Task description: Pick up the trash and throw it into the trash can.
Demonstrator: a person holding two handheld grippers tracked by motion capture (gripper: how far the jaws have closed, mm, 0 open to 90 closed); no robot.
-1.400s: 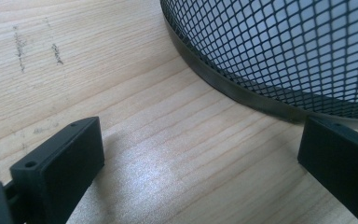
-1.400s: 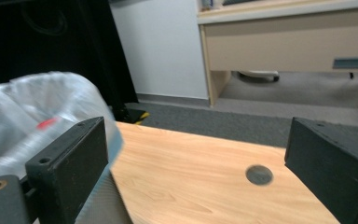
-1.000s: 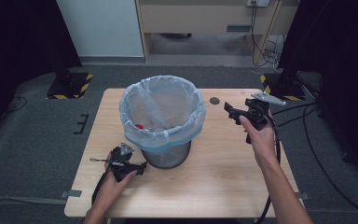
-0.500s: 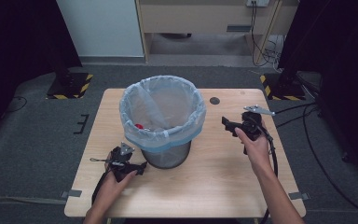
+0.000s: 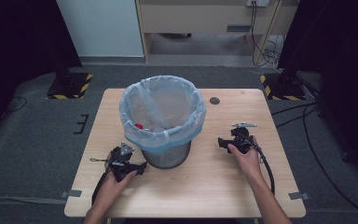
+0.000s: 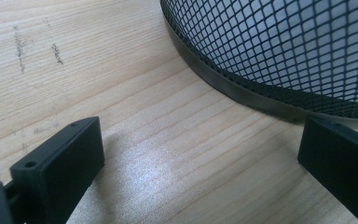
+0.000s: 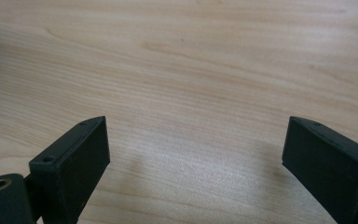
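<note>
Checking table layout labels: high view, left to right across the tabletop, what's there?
Left gripper, black with open jaws → black mesh bin lined with a pale blue bag → small dark round disc → right gripper, black, open.

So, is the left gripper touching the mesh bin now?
Apart. In the left gripper view, bare table shows between the left gripper and the mesh bin.

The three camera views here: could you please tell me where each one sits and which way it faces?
High view: fixed above the person's side, looking forward and down on the wooden table, the lined mesh bin, both forearms, left gripper and right gripper.
Left gripper view: rides on the left gripper, faces the bin's mesh base; open black jaws show.
Right gripper view: rides on the right gripper, faces bare tabletop between open jaws.
Shared: both gripper views show wood grain.
</note>
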